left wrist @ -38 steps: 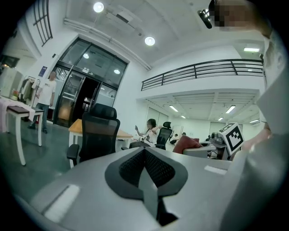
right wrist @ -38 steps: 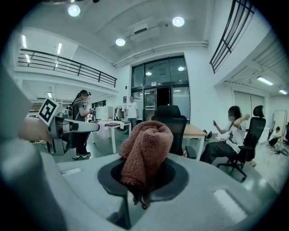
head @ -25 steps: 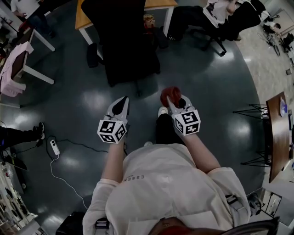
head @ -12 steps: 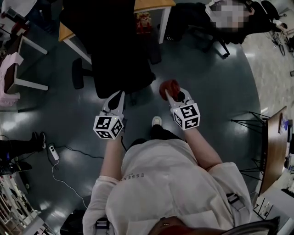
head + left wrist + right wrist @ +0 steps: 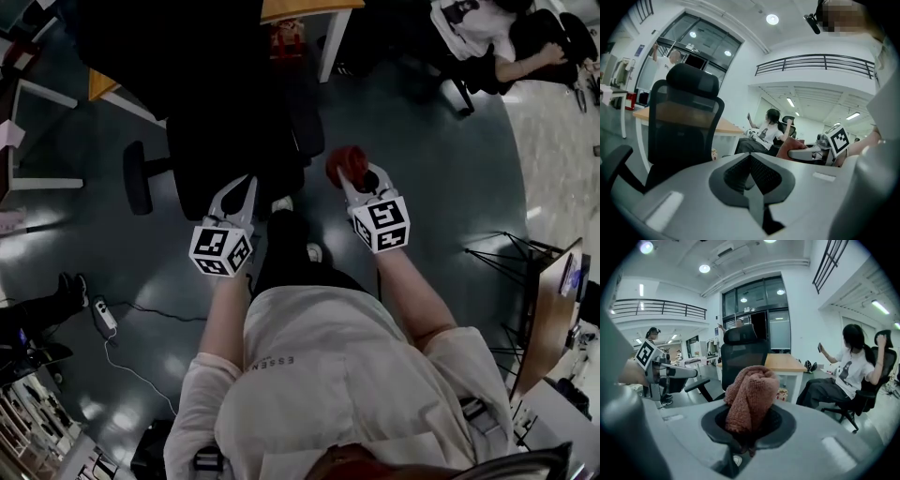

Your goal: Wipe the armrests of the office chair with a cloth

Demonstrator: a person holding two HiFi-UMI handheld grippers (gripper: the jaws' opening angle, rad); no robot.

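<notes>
Right gripper (image 5: pixel 352 187): clenched on a bunched red-brown cloth (image 5: pixel 751 394), which stands up out of the jaws.
Cloth place: held in the air, just right of the office chair (image 5: pixel 225 103), apart from both of its armrests.
Left gripper (image 5: pixel 244 186): jaws pressed together with nothing between them. It points at the chair's back from the near side, and I cannot tell whether it touches.
Chair: black, with a mesh back and a headrest. Its back faces the person, just beyond the two grippers.
Left armrest (image 5: pixel 138 178): sticks out on the chair's left side.
Right armrest (image 5: pixel 305 117): dark, on the chair's right side, near the cloth.
Desk (image 5: pixel 785 363): wooden top on white legs, beyond the chair.
Seated person (image 5: pixel 851 376): on another chair at the far right, well apart.
Floor (image 5: pixel 441 187): dark and glossy. A power strip (image 5: pixel 103 314) with its cable lies at the near left.
</notes>
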